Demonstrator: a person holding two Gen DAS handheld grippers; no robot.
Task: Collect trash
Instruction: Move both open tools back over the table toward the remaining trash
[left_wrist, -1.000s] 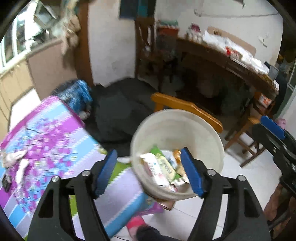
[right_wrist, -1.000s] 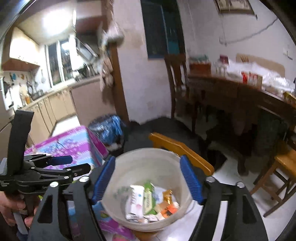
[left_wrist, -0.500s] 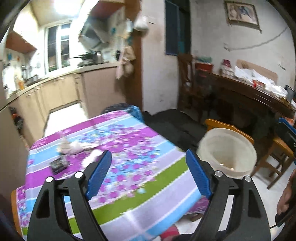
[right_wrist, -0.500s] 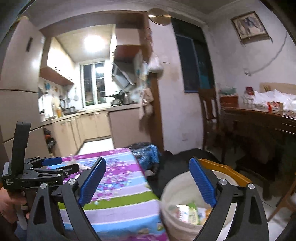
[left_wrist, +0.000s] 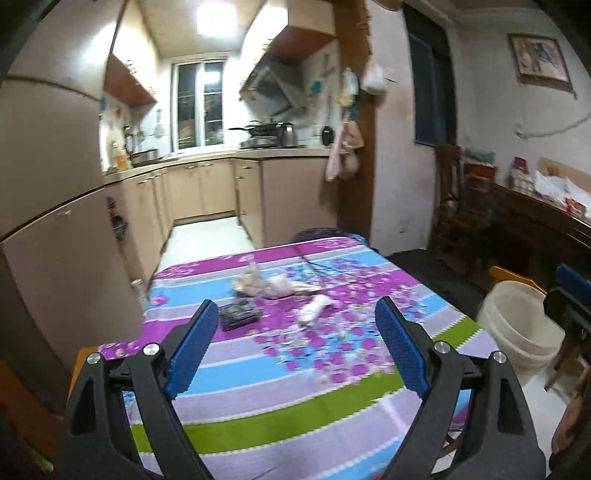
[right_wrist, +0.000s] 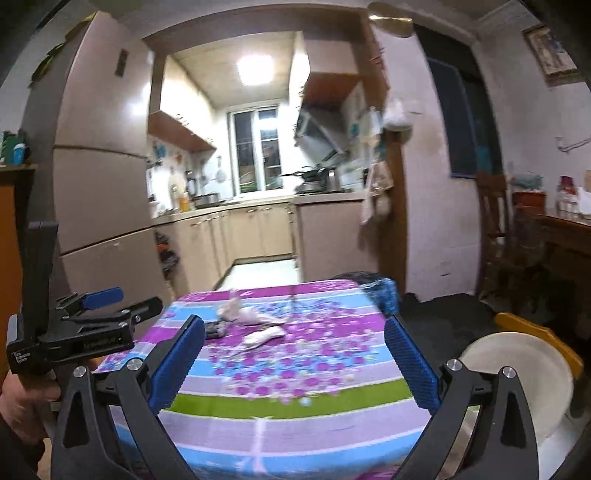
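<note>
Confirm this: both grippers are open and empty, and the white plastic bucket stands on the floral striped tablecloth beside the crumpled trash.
Not quite. The white plastic bucket stands off the floral striped tablecloth, past its right edge, as the left wrist view shows. Both grippers are open and empty.

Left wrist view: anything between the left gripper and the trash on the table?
Nothing visible. The left gripper is open over bare tablecloth; the white wrapper, dark packet and crumpled tissue lie beyond it, unobstructed. The bucket stands off the table's right side.
</note>
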